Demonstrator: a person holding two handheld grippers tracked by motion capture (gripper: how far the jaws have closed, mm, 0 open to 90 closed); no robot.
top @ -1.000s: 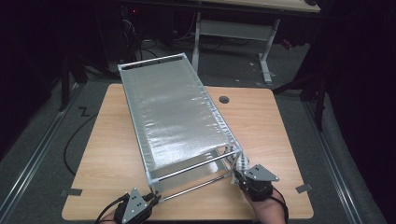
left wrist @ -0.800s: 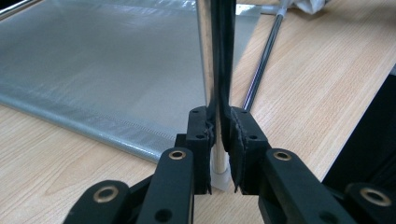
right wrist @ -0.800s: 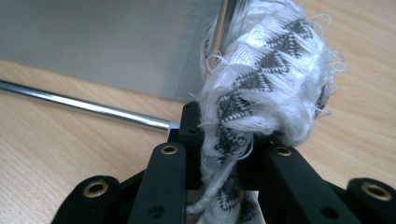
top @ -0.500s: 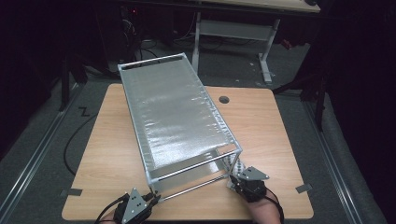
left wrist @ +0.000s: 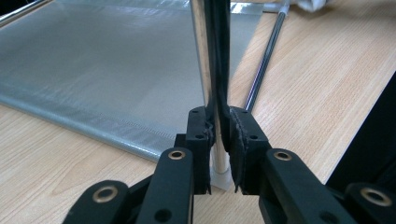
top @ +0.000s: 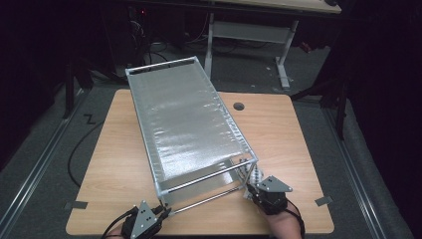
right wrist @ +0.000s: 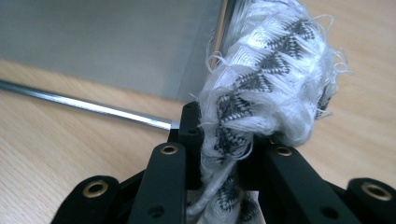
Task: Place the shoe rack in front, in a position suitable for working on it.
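Roughly across the middle of the desk (top: 114, 164) lies a long metal frame (top: 191, 127), set on a slant, with a sheet of grey mesh fabric (top: 186, 124) stretched over its top; everything else is placed here by that frame. Its far end points toward the back edge of the desk, and its near, open end with two thin cross rods (top: 204, 175) faces the person. At the frame's near left corner sits the left gripper (top: 160, 213), whose jaws, in the left gripper view, are pressed nearly together on a dark strap (left wrist: 219, 70) that runs up alongside the frame's upright corner post (left wrist: 201, 56). At the near right corner the right gripper (top: 252, 185) pinches a frayed white cord (right wrist: 261, 93) with a dark woven pattern, held just beside that corner's post; the same cord shows as a pale bundle (top: 254, 175) in the high view. Judging by this, the cover already lies over the frame, and both near corners are now in hand, so the work looks fairly far along. What seems left is fastening or pulling tight these two ties; whether the far corners are already secured I cannot tell.
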